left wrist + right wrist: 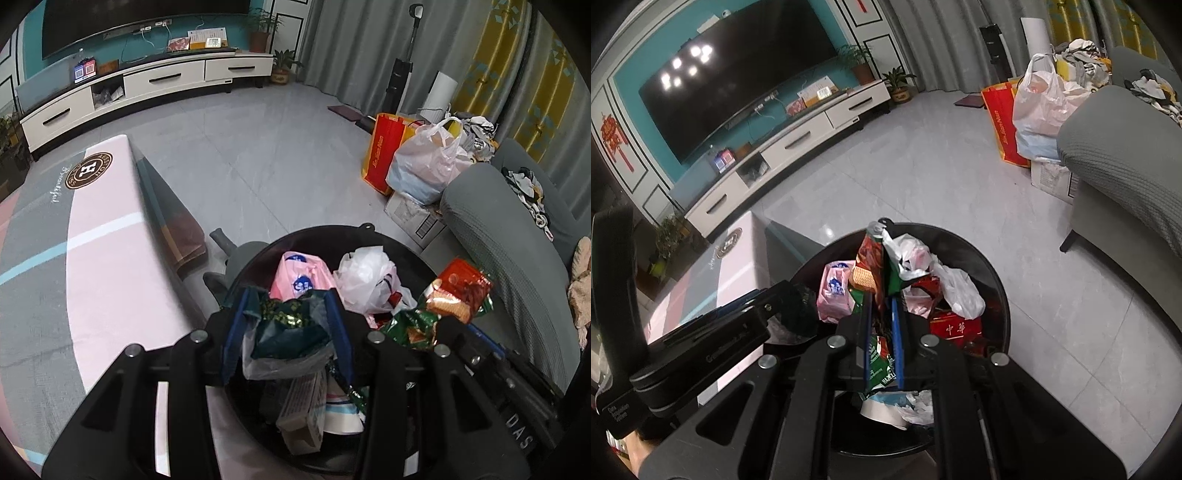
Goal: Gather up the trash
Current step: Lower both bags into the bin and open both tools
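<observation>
Hovering over the black trash bin (369, 230) just right of the table (110, 236), the left gripper (288, 325) pinches a crumpled dark-green bag (291, 328), while the right gripper (882, 325) clamps a red-green snack wrapper (873, 258) flat. Both pieces look light, soft and slippery, so a bunched fold probably offers the surest hold.

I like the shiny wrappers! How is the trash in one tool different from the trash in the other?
The left tool grips a bunched dark green wrapper in clear plastic; its jaws stand apart. The right tool pinches a flat red and green snack wrapper, jaws nearly together. Both hang above the black bin.
</observation>
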Available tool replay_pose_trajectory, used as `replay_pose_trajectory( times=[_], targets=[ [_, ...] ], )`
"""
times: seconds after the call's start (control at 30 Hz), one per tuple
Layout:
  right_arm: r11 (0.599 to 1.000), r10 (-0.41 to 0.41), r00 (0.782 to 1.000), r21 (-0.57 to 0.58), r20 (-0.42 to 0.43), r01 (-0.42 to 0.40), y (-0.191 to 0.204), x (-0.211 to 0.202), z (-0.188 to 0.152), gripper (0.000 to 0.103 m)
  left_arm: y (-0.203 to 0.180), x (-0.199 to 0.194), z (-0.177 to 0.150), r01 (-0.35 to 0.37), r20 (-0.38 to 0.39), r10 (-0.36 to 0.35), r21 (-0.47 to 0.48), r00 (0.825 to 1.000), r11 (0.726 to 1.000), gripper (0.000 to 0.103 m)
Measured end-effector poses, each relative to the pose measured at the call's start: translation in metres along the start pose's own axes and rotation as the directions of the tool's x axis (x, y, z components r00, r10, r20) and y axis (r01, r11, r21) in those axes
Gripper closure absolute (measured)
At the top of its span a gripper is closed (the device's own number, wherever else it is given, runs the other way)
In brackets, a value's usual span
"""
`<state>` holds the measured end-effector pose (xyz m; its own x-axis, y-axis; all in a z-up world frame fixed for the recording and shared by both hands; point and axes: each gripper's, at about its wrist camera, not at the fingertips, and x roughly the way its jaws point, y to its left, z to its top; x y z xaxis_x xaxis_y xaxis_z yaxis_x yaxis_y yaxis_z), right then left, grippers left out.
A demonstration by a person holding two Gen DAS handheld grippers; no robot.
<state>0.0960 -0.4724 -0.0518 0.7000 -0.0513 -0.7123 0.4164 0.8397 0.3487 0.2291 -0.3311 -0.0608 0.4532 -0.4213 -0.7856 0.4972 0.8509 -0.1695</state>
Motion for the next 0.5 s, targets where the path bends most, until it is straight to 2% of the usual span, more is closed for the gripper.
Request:
replay_pose_trajectory(
  times=[0.2, 0.5],
  targets=[
    [1.000, -0.011, 1.000, -0.013, -0.025, 0.011, 0.002, 0.009, -0.002, 0.093, -0.006, 0.008, 0.001, -0.005, -0.039, 0.006, 0.022, 0.999, 1.000, 0.059],
    [1.000, -0.018, 0.999, -0.010, -0.038, 0.017, 0.004, 0.013, -0.003, 0.093, 0.000, 0.023, -0.004, -0.003, -0.092, 0.003, -0.005, 0.996, 1.000, 0.059]
  ],
)
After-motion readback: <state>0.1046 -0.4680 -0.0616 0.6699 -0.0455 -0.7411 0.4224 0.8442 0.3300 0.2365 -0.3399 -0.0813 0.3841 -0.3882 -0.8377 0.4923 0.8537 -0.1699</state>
